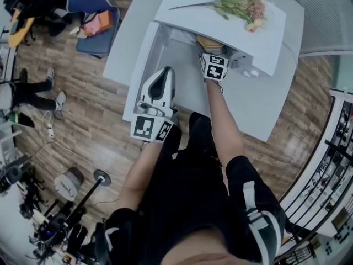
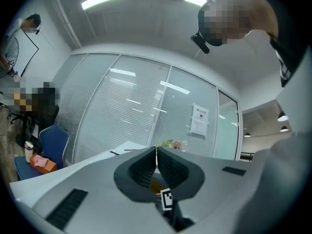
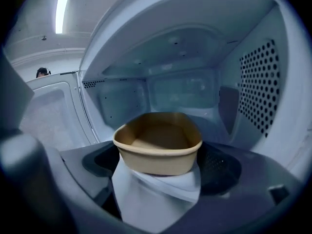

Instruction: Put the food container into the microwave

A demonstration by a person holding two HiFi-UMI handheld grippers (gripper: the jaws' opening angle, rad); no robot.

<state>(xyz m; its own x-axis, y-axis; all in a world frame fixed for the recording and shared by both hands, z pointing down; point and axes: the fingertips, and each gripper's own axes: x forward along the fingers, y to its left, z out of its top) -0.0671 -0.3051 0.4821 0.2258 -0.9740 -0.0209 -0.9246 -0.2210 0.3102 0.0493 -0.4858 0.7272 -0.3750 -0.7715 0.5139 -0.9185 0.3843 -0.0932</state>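
A tan, empty food container (image 3: 158,147) sits between the jaws of my right gripper (image 3: 158,167), which is shut on it. The container is inside the cavity of the white microwave (image 3: 258,87), just above its floor. In the head view the right gripper (image 1: 213,57) reaches into the microwave (image 1: 182,15) under its top, and only the container's rim (image 1: 209,41) shows. The microwave door (image 1: 144,48) stands open to the left. My left gripper (image 1: 159,86) hangs in front of the door, shut and empty, its pads (image 2: 146,167) pressed together.
The microwave stands on a white table (image 1: 276,98) with wooden floor around it. A blue chair (image 1: 94,15) with an orange thing on it stands at the far left. Stands and cables lie on the floor at the lower left. Glass partitions fill the left gripper view.
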